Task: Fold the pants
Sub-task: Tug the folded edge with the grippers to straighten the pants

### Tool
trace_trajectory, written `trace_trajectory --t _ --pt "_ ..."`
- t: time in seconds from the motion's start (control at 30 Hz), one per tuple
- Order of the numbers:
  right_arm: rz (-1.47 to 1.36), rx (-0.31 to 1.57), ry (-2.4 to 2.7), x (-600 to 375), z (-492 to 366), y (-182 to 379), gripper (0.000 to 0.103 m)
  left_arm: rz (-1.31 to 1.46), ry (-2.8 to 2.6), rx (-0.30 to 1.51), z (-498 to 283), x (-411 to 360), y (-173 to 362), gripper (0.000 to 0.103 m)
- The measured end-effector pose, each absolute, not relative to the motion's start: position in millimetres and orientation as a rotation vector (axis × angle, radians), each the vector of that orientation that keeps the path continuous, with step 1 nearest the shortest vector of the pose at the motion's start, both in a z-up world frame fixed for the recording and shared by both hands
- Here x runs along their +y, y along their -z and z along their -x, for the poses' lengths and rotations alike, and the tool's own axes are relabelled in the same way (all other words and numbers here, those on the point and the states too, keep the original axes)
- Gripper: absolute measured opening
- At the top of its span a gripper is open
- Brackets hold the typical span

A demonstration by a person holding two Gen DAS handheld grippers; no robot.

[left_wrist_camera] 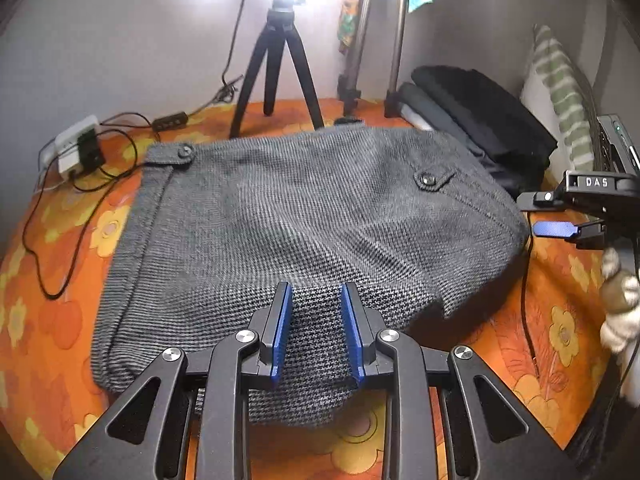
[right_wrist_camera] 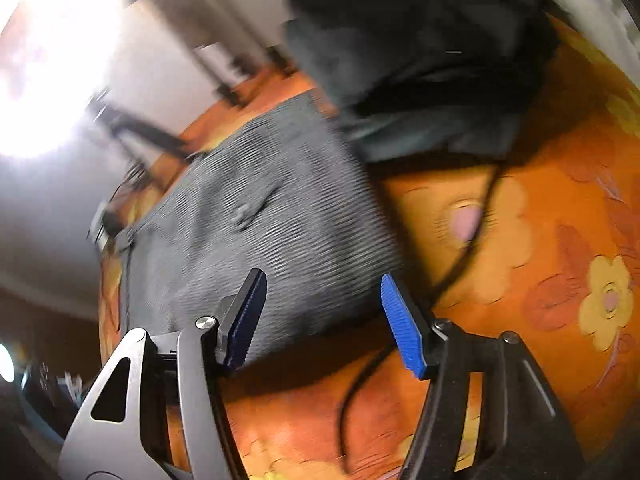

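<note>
The grey woven pants (left_wrist_camera: pixel 288 216) lie folded on the orange flowered bedspread (left_wrist_camera: pixel 60 320), waistband with button tabs at the far side. My left gripper (left_wrist_camera: pixel 316 292) is open, its blue pads apart just above the near edge of the pants, holding nothing. My right gripper (right_wrist_camera: pixel 322 280) is open and empty, tilted, hovering beside the right edge of the pants (right_wrist_camera: pixel 260 220); that view is blurred. It also shows at the right of the left wrist view (left_wrist_camera: pixel 556 216).
A black tripod (left_wrist_camera: pixel 280 68) and metal stands (left_wrist_camera: pixel 396 40) rise at the back. A stack of dark folded clothes (left_wrist_camera: pixel 484 120) lies at the back right. A charger and cables (left_wrist_camera: pixel 80 148) lie at the left; a black cable (left_wrist_camera: pixel 526 280) runs along the right.
</note>
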State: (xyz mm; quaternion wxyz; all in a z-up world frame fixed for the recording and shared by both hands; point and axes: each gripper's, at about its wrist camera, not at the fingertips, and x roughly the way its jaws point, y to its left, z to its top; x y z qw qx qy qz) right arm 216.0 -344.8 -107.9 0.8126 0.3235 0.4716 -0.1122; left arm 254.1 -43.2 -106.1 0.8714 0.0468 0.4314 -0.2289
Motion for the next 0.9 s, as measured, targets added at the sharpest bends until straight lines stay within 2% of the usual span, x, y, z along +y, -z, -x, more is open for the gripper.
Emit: trace_trajectory --t 0.37,0.53,0.6,0.63,0.7,0.8,0.9 --pt "-0.956 1.059 0.136 -383 -208 144 0.065 -0.098 0.496 0.967 -258 -38 128 0.025" --pt "-0.932 1.045 0.09 -357 -224 150 0.065 -0.087 0.5 0.971 -259 -37 131 0.025" --pt "-0.937 1.052 0.051 -350 -228 153 0.039 -0.087 0.502 0.97 -259 -38 131 0.025" --pt "-0.914 1.049 0.06 -347 -228 150 0.036 -0.087 0.502 0.971 -259 -37 131 0.025" --pt "-0.862 1.025 0.051 -342 -228 140 0.021 -0.099 0.506 0.968 -259 -38 131 0.025" --pt "-0.673 0.974 0.081 -336 -230 105 0.014 -0.119 0.524 0.97 -257 -39 130 0.025" --pt "-0.56 0.981 0.133 -331 -231 98 0.014 -0.109 0.51 0.968 -256 -35 122 0.025"
